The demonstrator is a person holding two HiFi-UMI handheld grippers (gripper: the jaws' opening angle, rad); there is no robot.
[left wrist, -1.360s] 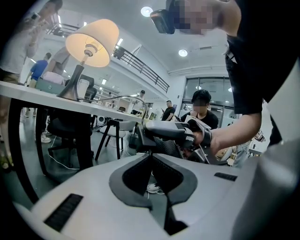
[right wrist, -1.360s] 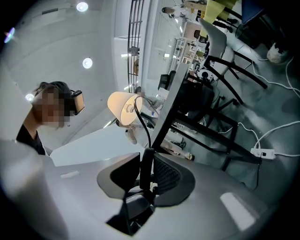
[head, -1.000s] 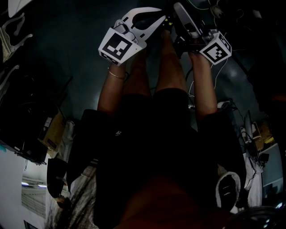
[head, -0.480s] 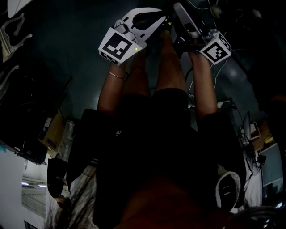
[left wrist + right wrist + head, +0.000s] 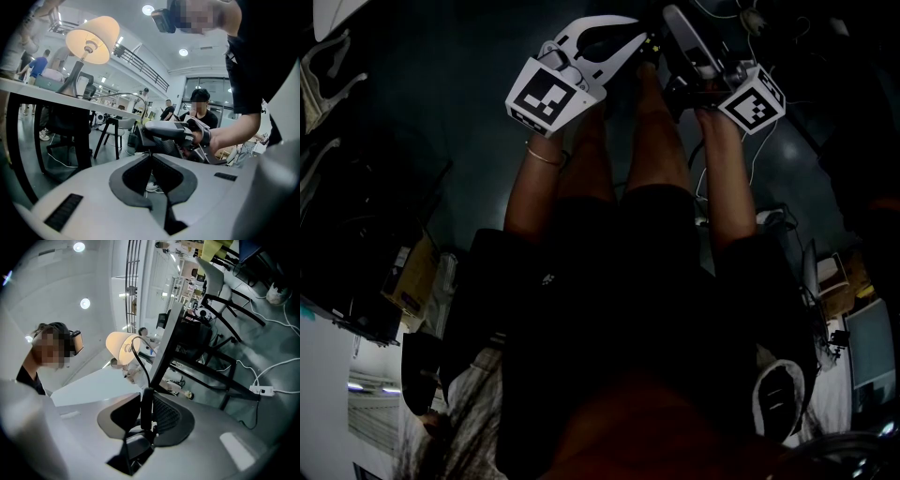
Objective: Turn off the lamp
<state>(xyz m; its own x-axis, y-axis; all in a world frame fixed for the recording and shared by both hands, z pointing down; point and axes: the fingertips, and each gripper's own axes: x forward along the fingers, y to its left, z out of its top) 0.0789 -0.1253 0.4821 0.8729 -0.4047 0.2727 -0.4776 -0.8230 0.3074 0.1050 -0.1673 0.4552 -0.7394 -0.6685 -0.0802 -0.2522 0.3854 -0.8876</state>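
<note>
Lamp with a cream cone shade and a grey stem (image 5: 93, 40) stands lit on the white-topped, black-legged table (image 5: 28, 86). It is up and to the left of my left gripper (image 5: 151, 157) and well apart from it. Its thin black cord (image 5: 146, 375) runs from the shade to my right gripper (image 5: 148, 397). A slim black oblong on that cord (image 5: 146, 408), which I take for the inline switch, stands between the jaws. Its long axis lies along the cord, pointing back toward the lamp. Those jaws have just been closing a little, and both pads look to press on the oblong.

My left gripper's jaws are together at the tips with nothing between them. It sits just beside the right one, aimed across at it. So my right hand is the nearer tool, and the move turns on the switch in its grip, not on the far lamp itself. I judge the coming press must act across the oblong's short side.
</note>
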